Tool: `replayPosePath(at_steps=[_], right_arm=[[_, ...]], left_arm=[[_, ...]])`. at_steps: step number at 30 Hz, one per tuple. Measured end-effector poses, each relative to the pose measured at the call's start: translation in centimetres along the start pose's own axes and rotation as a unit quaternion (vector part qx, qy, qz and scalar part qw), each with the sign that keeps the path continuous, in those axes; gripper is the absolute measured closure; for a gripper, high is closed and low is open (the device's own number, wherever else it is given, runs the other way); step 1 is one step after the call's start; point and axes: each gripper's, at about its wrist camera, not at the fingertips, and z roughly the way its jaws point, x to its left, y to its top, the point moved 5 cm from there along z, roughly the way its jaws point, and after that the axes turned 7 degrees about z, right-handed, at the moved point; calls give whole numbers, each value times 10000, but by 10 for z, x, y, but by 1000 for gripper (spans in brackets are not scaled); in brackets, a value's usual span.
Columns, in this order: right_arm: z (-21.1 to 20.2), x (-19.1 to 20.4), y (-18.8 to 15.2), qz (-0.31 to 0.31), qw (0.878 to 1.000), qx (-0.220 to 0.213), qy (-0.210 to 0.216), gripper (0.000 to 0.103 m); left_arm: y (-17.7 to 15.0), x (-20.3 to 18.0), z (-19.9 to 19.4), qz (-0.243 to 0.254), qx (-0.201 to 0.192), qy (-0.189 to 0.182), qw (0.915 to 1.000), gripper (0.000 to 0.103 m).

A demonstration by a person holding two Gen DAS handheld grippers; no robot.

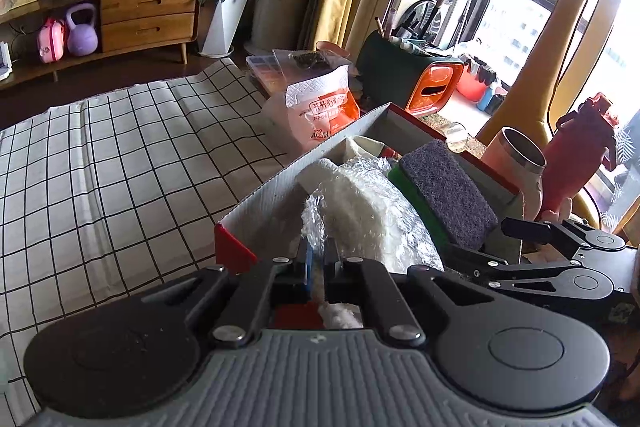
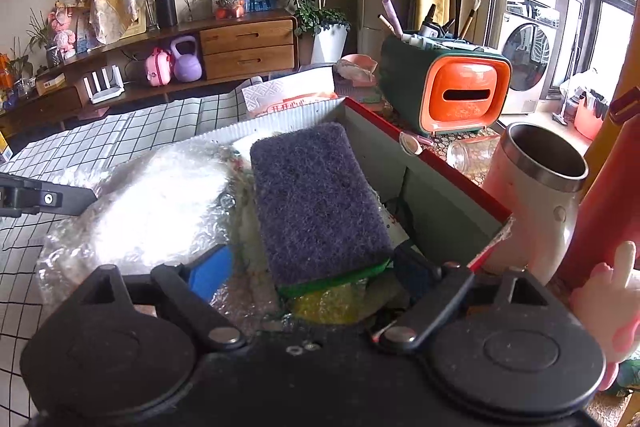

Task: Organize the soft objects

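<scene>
My left claw (image 1: 316, 259) is pinched on the bubble wrap (image 1: 360, 215) inside the box (image 1: 276, 195); my right claw (image 2: 316, 267) stands wide around the sponge (image 2: 316, 199) there.

Sponge (image 2: 316, 199) in box (image 2: 448, 183), right of bubble wrap (image 2: 160, 211); cup (image 2: 540, 179) beyond.

Orange-fronted tissue holder (image 2: 460, 99) behind a steel-lined cup (image 2: 540, 183); purple kettlebell (image 2: 186, 61) under the wooden sideboard (image 2: 248, 45)
</scene>
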Motion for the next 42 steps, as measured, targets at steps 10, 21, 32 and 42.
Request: replayPosePath(at_steps=[10, 21, 32, 42], right_arm=[[-45, 3, 2, 55, 9992, -253, 315, 5], [-101, 17, 2, 77, 9937, -727, 854, 0], [-150, 36, -11, -41, 9860, -1130, 1228, 0], [-182, 49, -29, 117, 9785, -1508, 1405, 0]], left_arm=[[-6, -13, -34, 191, -367, 126, 9991, 46], [-18, -28, -77, 439, -783, 224, 9957, 28], [-43, -26, -113, 292, -930, 372, 9945, 17], [-76, -22, -139, 161, -896, 514, 9945, 6]])
